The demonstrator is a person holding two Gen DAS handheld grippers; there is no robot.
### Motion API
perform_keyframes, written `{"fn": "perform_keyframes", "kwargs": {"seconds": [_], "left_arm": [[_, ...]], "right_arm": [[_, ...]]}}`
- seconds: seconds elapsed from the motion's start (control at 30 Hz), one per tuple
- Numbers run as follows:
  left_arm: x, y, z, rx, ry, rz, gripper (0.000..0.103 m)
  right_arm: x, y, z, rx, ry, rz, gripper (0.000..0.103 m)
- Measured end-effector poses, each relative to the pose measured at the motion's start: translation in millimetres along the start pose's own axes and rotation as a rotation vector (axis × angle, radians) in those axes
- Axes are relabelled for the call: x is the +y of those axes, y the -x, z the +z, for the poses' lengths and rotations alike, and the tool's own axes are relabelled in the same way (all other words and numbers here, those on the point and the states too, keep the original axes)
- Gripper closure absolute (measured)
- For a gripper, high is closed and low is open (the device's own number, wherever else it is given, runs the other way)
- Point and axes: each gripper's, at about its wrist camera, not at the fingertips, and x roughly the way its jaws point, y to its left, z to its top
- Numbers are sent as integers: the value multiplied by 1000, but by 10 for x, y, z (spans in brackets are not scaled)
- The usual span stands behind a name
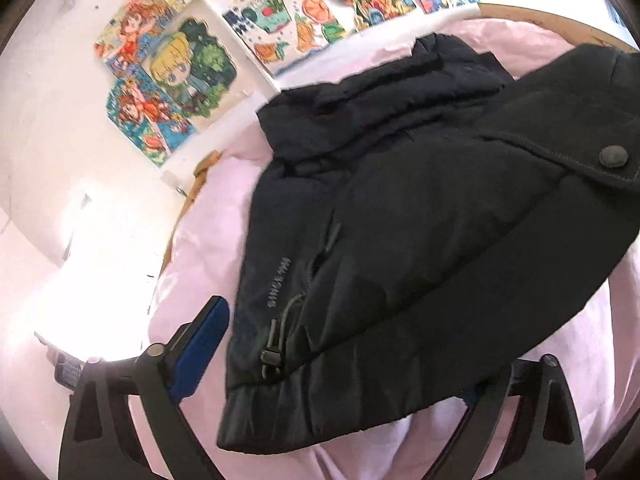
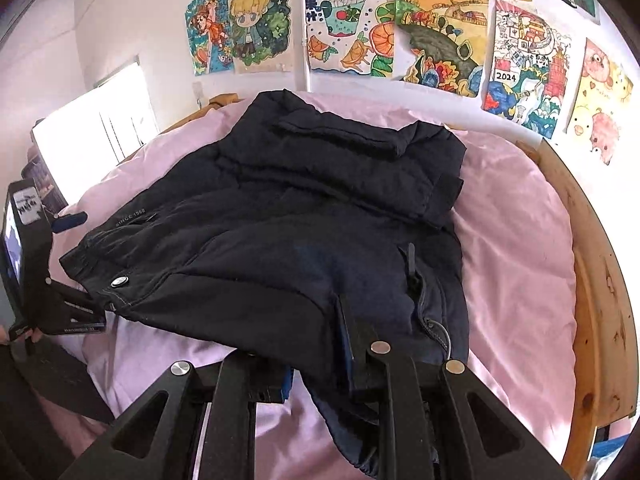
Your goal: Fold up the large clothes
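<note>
A dark navy padded jacket [image 2: 304, 216] lies partly folded on a pink bed sheet [image 2: 516, 248]. In the left wrist view the jacket [image 1: 420, 216] fills the middle, its hem with a cord toggle [image 1: 272, 354] between my fingers. My left gripper [image 1: 340, 344] is open; its blue-padded left finger [image 1: 200, 344] lies beside the hem, and the right finger is under the cloth. The left gripper also shows at the left edge of the right wrist view [image 2: 60, 280]. My right gripper [image 2: 320, 364] is shut on the jacket's near edge, cloth bunched between the fingers.
A wooden bed frame [image 2: 600, 280] curves along the right side. A white wall with several children's drawings [image 2: 440, 32] stands behind the bed. A bright window [image 2: 100, 120] is at the left. A dark object [image 1: 68, 372] lies off the bed's left edge.
</note>
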Motion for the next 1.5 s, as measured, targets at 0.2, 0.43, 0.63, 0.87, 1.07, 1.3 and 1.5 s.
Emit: {"fn": "perform_keyframes", "kwargs": {"seconds": [0.2, 0.43, 0.63, 0.87, 1.07, 1.3, 1.5], "left_arm": [[14, 229, 50, -78, 8, 47, 34], [141, 414, 102, -140, 66, -16, 76], [146, 634, 97, -162, 55, -87, 94], [-20, 1108, -160, -153, 46, -171, 96], [-15, 1662, -377, -161, 65, -243, 97], [48, 1954, -324, -178, 60, -281, 97], [214, 1910, 13, -207, 71, -269, 97]], "right_arm": [[-42, 35, 23, -25, -1, -6, 85], [-44, 104, 62, -73, 19, -38, 86], [-34, 159, -60, -65, 43, -57, 89], [-13, 467, -370, -52, 104, -101, 92], [42, 904, -694, -29, 41, -64, 92], [109, 1278, -788, -36, -18, -37, 92], [103, 1278, -495, -75, 9, -62, 93]]}}
